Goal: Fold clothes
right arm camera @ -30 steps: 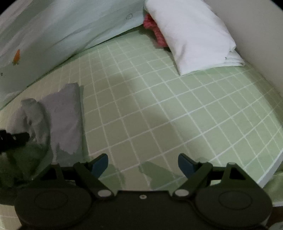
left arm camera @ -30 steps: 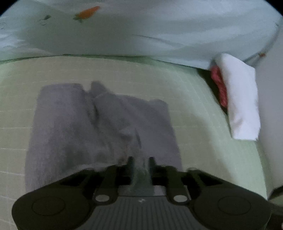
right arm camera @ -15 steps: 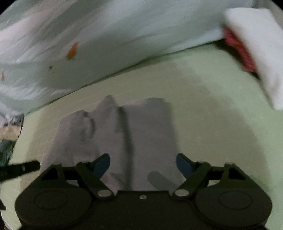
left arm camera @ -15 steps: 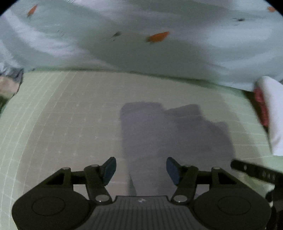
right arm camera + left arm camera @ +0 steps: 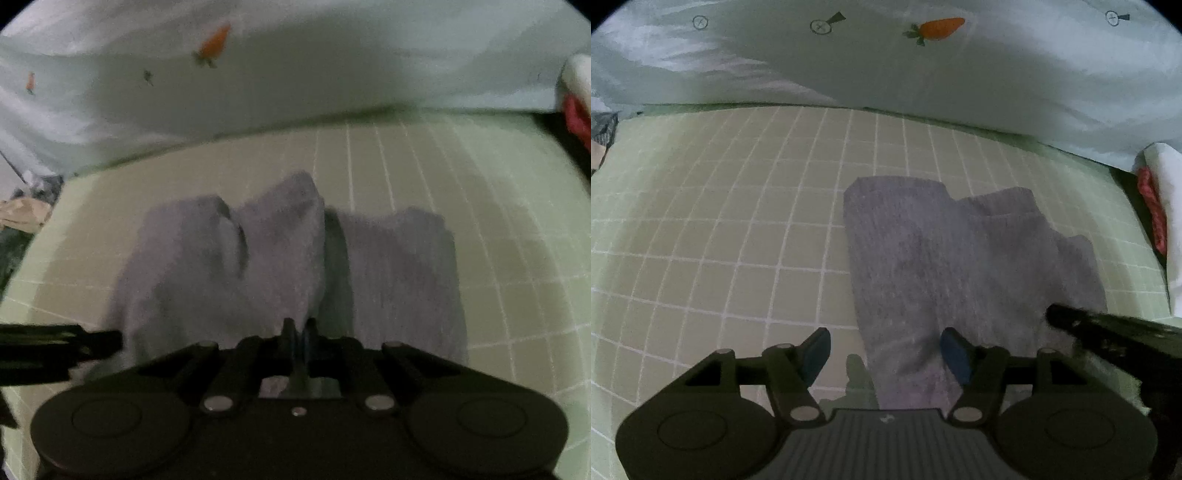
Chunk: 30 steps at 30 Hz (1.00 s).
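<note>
Apparently right gripper [image 5: 298,334] on cloth [image 5: 280,258]

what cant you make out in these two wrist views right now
- Near edge of the grey garment: left wrist view, hidden behind the open left gripper.
- Cloth in the shut right gripper: right wrist view, fingers cover the pinch.
- Red item under the white cloth: cut off at the right edge.
- Clutter beyond the mattress: blurred, dark.

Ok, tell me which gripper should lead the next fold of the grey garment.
Right, probably. The right gripper is already shut on the grey garment at its near edge, while the left gripper is open, straddling the garment's left edge without gripping it.
</note>
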### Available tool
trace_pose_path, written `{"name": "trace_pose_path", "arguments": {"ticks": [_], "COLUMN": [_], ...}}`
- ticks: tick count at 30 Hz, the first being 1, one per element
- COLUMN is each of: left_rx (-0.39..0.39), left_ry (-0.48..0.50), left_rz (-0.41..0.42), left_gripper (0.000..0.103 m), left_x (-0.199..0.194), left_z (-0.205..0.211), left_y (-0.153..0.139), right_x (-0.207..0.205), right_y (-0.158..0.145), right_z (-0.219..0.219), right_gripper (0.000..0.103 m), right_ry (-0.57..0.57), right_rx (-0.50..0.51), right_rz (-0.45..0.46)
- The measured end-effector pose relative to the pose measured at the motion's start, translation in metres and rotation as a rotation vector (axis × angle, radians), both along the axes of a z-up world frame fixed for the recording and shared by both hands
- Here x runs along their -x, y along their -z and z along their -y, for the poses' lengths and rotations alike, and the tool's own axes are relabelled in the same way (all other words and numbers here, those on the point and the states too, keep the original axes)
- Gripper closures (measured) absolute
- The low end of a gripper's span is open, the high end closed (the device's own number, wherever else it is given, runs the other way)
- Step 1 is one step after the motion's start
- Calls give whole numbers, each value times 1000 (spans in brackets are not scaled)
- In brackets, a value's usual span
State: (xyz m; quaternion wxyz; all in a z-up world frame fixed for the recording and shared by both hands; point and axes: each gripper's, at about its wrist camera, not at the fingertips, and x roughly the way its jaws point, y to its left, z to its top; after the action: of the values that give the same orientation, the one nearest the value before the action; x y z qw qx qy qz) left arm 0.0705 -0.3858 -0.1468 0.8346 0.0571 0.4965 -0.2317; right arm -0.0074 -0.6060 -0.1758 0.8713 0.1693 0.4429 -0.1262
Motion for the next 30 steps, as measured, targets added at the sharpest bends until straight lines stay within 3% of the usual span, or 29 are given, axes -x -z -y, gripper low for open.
{"name": "trace_pose_path", "arguments": {"ticks": [4,8,9,10,11,15,21,30], "left_rx": [12,54,55,52,46,40,89,99], "left_ry": [31,91,99,108,114,109,105,121], "left_rz": [27,24,18,8,-1,-42,-135,-173], "left_gripper": [36,25,25,25,25,20,20,23], "left_x": [6,12,12,13,12,7,-3,-7], "left_z": [5,15,17,19,20,19,19,30], "left_y": [-4,-6,-4,-2,1,10,25,36], "right_x": [15,30,34,37,41,58,42,23], "right_y": [-9,-18,-21,-23,-22,2,11,13], "right_z": [19,38,42,47,53,68,52,20], "right_gripper": [99,96,91,71,65,29,19,6], "right_ry": [68,136,153,170,195,287,205,106], "right_rx": [20,41,46,51,42,-159,-159,-69], "right_rz": [-2,-4,-4,-5,-12,11,16,-20]}}
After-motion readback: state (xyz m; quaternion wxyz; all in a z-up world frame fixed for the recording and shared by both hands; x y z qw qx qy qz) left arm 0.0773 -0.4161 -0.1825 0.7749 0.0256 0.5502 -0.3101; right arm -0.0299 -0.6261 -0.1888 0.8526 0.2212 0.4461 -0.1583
